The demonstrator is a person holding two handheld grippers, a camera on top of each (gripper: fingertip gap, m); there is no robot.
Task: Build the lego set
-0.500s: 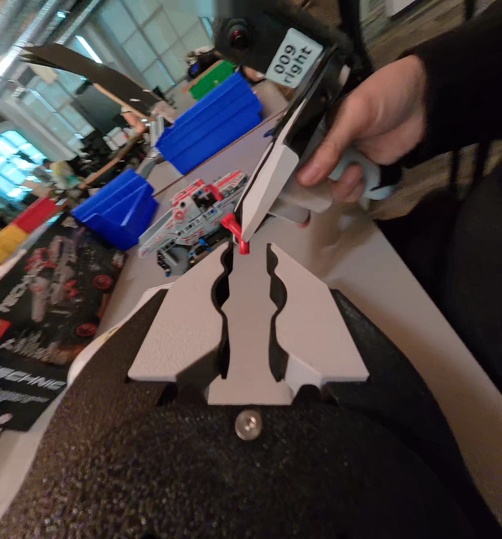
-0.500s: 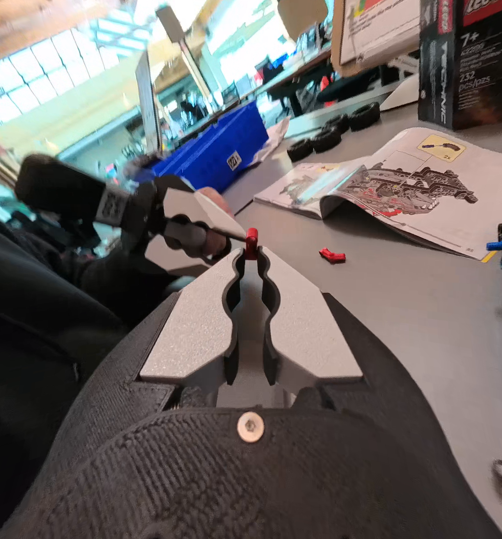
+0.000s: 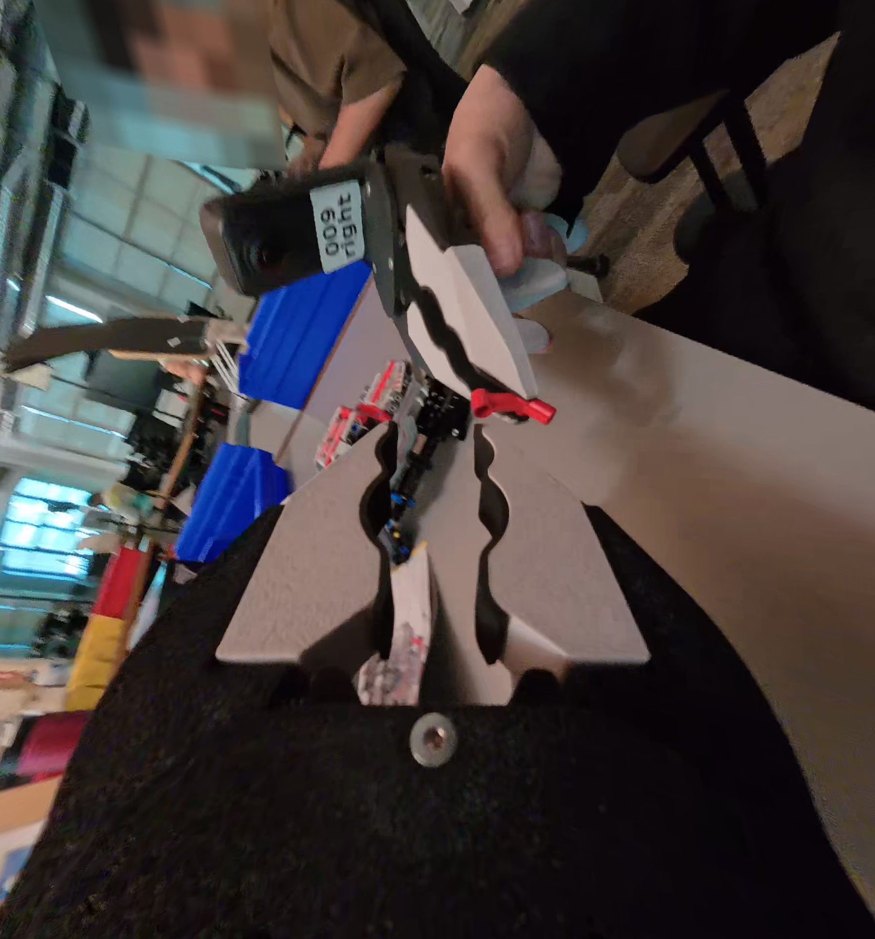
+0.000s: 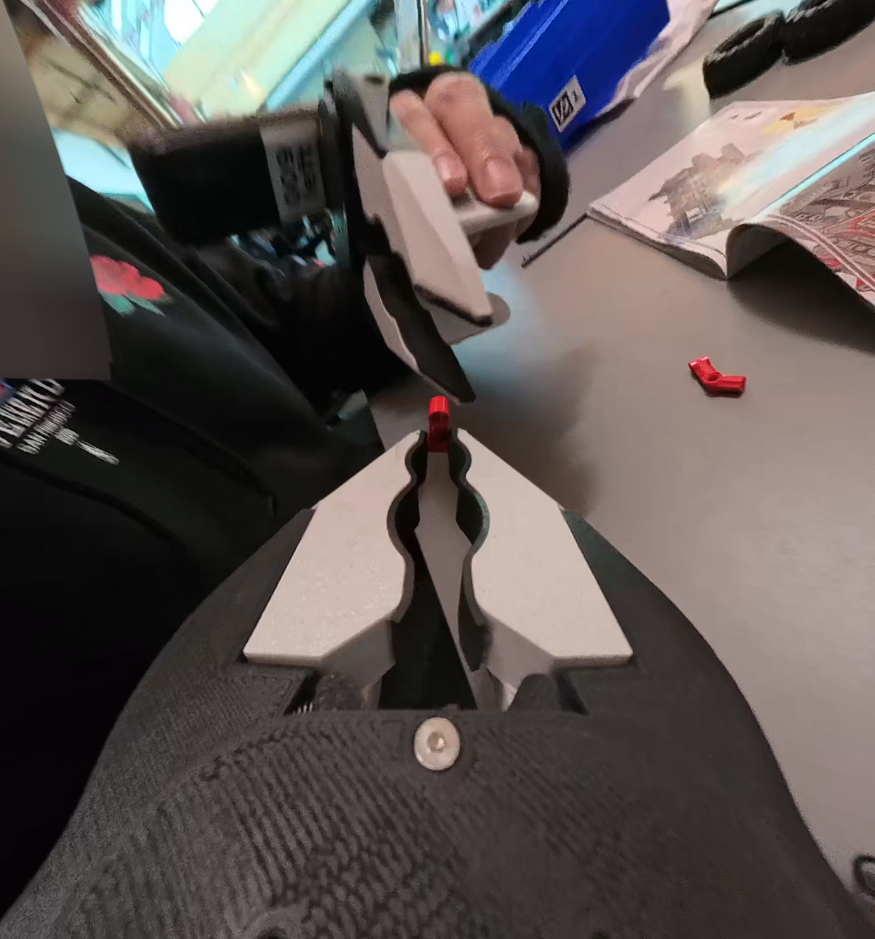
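Right gripper [image 4: 438, 437] pinches a red lego piece [image 4: 438, 423]; left gripper [image 3: 430, 432] spread, holding nothing.

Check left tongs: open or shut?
Open. The left tongs show a wide gap between grey fingers with nothing held; the small red angled lego connector sits in the right tongs.

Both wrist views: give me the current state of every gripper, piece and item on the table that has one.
Right gripper: shut on red piece, held off the table.
Red piece: clamped at the fingertips, both ends sticking out.
Left gripper: open, empty.
Second red piece: loose on the table.
Instruction booklet: lying open.
Lego model: partly built, resting on the table.
Black tyres: loose, unmounted.
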